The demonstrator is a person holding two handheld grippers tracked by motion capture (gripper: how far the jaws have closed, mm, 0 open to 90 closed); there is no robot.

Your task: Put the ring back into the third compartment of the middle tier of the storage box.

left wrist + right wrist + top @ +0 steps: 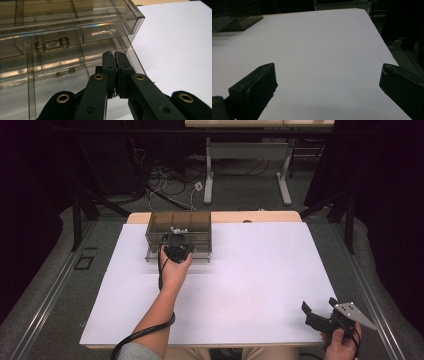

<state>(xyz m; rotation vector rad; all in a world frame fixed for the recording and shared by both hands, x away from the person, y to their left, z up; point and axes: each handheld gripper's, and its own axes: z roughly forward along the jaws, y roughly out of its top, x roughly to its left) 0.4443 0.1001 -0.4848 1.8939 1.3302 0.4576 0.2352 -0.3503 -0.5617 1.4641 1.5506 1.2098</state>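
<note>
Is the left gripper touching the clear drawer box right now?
Cannot tell. In the left gripper view the left gripper, jaws shut, overlaps the clear drawer box front, but neither contact nor gap shows plainly. The high view has the hand covering it.

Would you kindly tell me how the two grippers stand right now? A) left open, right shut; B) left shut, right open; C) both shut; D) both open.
B: the left gripper has its fingers pressed together at the smoky plastic drawer box, while the right gripper has its fingers spread wide over the white tabletop.
</note>
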